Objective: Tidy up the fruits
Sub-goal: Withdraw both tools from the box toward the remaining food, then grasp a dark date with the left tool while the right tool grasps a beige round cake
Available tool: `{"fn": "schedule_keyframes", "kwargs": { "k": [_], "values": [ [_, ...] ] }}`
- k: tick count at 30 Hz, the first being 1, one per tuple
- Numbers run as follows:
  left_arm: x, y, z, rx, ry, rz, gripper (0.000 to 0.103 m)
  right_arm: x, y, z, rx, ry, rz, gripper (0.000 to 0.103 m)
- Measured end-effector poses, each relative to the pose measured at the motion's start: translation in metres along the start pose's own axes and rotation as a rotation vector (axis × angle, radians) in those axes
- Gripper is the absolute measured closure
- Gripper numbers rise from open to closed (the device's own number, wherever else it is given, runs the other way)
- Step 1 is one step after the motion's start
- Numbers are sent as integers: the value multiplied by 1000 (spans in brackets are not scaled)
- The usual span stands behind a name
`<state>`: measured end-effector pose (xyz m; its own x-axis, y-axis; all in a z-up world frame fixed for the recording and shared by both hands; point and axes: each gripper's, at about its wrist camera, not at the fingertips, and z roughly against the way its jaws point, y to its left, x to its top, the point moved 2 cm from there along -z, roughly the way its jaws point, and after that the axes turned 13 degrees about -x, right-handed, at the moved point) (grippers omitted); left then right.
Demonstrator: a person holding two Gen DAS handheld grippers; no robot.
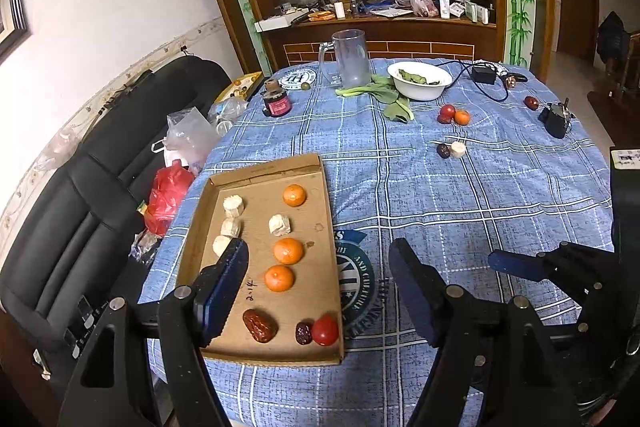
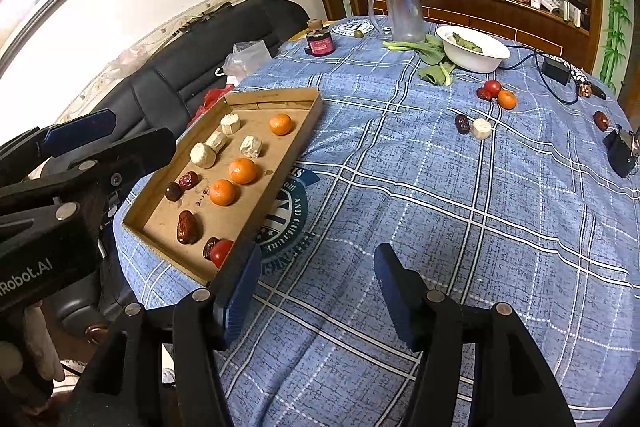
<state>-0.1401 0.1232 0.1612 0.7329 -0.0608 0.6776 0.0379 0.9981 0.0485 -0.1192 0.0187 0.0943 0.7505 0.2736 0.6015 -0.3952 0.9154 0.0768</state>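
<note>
A cardboard tray (image 1: pixel 320 211) (image 2: pixel 312 107) lies at the table's left edge. It holds three oranges (image 1: pixel 288 251) (image 2: pixel 242 171), several white chunks (image 1: pixel 280 225) (image 2: pixel 251 146), red dates (image 1: pixel 260 325) (image 2: pixel 187 227) and a cherry tomato (image 1: pixel 325 331) (image 2: pixel 221 253). My left gripper (image 1: pixel 316 291) is open and empty above the tray's near end. My right gripper (image 2: pixel 316 287) is open and empty over the cloth right of the tray; it also shows in the left wrist view (image 1: pixel 516 263). Loose on the cloth lie a tomato (image 1: pixel 447 111) (image 2: pixel 493 87), an orange (image 1: pixel 462 117) (image 2: pixel 507 99), dates (image 1: pixel 443 150) (image 2: pixel 462 123) and a white chunk (image 1: pixel 458 149) (image 2: pixel 481 128).
A glass mug (image 1: pixel 352 59) (image 2: pixel 404 13), a white bowl (image 1: pixel 420 81) (image 2: pixel 472 49), leafy greens (image 1: pixel 394 103) (image 2: pixel 434 61), a red jar (image 1: pixel 276 101) (image 2: pixel 319 41), a black adapter with cable (image 1: pixel 484 75) (image 2: pixel 556 71) and a dark clip (image 1: pixel 556 119) (image 2: pixel 622 149) stand at the back. A black sofa (image 1: pixel 100 167) (image 2: pixel 180 75) is on the left.
</note>
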Motion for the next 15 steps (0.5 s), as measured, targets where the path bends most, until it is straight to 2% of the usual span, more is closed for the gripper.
{"fn": "schedule_keyframes", "kwargs": {
  "k": [7, 15],
  "values": [
    [-6, 4, -18, -46, 49, 35, 31, -3, -14, -15, -14, 36, -28, 40],
    [-9, 6, -61, -131, 134, 59, 31, 2, -86, -52, -96, 119, -207, 40]
  ]
}}
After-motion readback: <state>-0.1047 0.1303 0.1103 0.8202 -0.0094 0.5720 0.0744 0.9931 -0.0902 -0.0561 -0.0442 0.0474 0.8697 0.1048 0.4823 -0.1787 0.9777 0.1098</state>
